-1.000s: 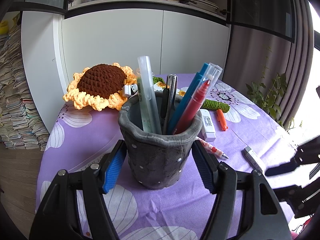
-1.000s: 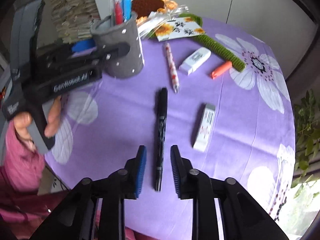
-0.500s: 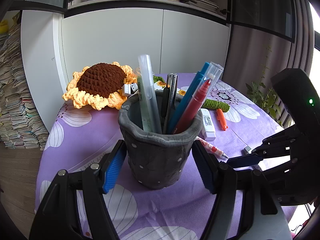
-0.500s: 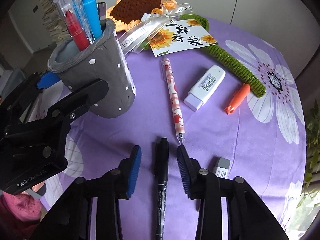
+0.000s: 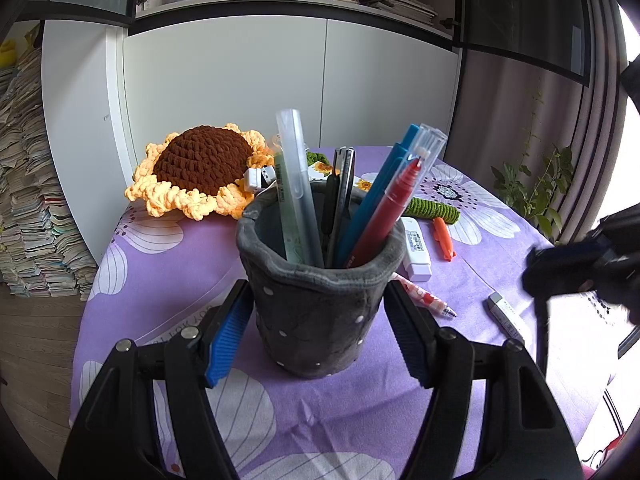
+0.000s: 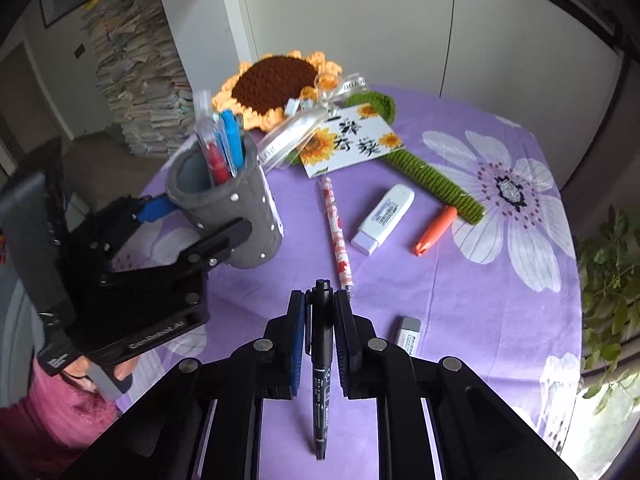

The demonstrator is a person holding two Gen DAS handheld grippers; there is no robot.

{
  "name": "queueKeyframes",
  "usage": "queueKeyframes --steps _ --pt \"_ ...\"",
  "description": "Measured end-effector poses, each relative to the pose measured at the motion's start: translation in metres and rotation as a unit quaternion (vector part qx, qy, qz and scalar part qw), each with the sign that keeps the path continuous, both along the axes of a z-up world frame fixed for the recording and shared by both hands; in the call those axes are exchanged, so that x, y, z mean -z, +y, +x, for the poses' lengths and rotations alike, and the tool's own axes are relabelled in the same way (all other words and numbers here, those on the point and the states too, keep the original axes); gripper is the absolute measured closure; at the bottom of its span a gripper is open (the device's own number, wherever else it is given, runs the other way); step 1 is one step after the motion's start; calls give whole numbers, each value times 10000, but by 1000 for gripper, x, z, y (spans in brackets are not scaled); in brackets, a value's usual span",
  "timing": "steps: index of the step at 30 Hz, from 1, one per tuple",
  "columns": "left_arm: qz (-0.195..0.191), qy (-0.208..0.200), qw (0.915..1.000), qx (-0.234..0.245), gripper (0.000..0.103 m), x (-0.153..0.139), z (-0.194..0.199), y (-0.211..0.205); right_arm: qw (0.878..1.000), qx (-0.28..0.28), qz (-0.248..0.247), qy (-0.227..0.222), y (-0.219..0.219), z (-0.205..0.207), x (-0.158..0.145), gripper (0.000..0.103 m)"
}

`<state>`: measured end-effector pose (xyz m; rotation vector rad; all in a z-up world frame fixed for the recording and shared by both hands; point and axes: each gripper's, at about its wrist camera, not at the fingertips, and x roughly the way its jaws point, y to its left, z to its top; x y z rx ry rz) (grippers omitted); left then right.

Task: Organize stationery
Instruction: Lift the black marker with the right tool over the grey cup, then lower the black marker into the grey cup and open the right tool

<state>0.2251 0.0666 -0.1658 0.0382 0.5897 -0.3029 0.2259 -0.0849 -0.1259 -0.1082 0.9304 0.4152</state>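
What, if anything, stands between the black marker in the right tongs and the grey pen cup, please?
Nothing visible on the cloth between the marker and the cup. The left tongs flank its sides, and the pens inside leave part of its mouth free.

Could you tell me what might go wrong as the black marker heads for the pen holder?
1. The right gripper, whose jaws have just been closing, pinches the black marker near its cap; the long tail could swing or slip.
2. The grey pen holder is already crowded with pens, so the marker may jam.
3. The soft holder could tip under the left gripper.
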Motion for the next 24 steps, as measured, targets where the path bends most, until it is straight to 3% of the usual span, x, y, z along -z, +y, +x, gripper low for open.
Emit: queueKeyframes --steps 6,14,19,24 --pt "-1 1 10000 0 36 0 0 0 9957 -69 532 -759 -7 -23 -57 88" --pt "-15 12 10000 3 35 0 0 0 9752 -377 1194 -1826 10 -23 -125 88" --pt "-29 33 10000 8 35 1 0 0 9652 -632 1196 -2237 35 -14 -128 88" --pt "-31 39 10000 7 35 1 0 0 9661 -898 1181 -2114 50 1 -106 88"
